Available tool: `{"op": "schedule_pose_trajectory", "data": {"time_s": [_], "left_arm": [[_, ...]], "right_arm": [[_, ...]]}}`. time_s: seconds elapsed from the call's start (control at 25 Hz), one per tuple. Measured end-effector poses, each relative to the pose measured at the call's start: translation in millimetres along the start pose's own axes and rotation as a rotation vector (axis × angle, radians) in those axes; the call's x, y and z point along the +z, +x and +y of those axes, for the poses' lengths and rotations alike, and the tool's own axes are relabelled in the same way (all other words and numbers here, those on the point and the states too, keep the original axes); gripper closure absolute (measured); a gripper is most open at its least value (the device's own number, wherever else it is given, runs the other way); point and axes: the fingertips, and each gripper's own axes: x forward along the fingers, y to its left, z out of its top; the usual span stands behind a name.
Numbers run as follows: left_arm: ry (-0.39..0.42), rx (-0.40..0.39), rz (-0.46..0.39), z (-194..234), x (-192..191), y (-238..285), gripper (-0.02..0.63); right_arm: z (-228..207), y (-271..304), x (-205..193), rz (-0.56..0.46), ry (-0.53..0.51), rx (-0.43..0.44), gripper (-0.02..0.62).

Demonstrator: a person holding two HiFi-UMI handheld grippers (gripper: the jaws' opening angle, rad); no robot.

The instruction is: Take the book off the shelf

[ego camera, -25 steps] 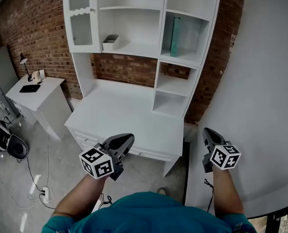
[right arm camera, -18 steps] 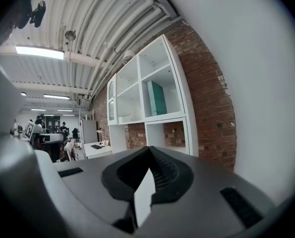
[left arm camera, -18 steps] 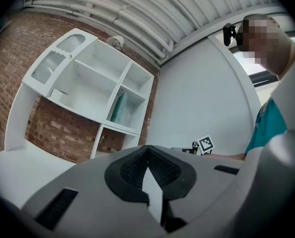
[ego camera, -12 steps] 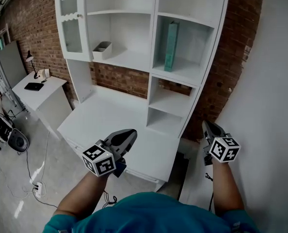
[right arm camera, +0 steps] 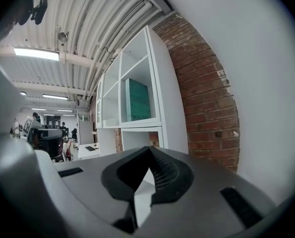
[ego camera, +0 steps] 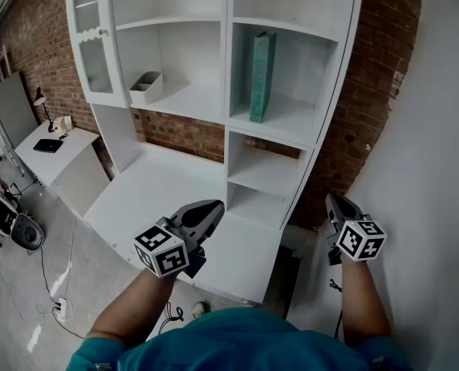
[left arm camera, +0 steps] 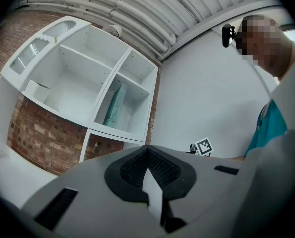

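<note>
A teal book stands upright in the right-hand compartment of the white shelf unit, leaning against that compartment's left wall. It also shows in the left gripper view as the book and in the right gripper view as the book. My left gripper hovers over the desk top below the shelves, shut with nothing in it. My right gripper is held beside the unit's right edge, near the brick wall, also shut and empty. Both are well short of the book.
A small white bin sits on the left shelf. The white desk top juts out under the shelves. A side table with a lamp stands at left, with a bag and cables on the floor. A white wall closes the right.
Both grippers and my view have moved forward toward the shelf unit, which now looks nearer and larger. The book has not moved. Both grippers stay shut.
</note>
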Motion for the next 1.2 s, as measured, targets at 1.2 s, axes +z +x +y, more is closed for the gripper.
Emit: {"op": "schedule_pose_trajectory", "data": {"time_s": [1.2], "left_arm": [[0.232,-0.114,-0.084,78.4,126.6,156.3,0.383]], "right_arm": [[-33.4,57.1,68.1,-0.06,-0.043,-0.154,0.572]]}}
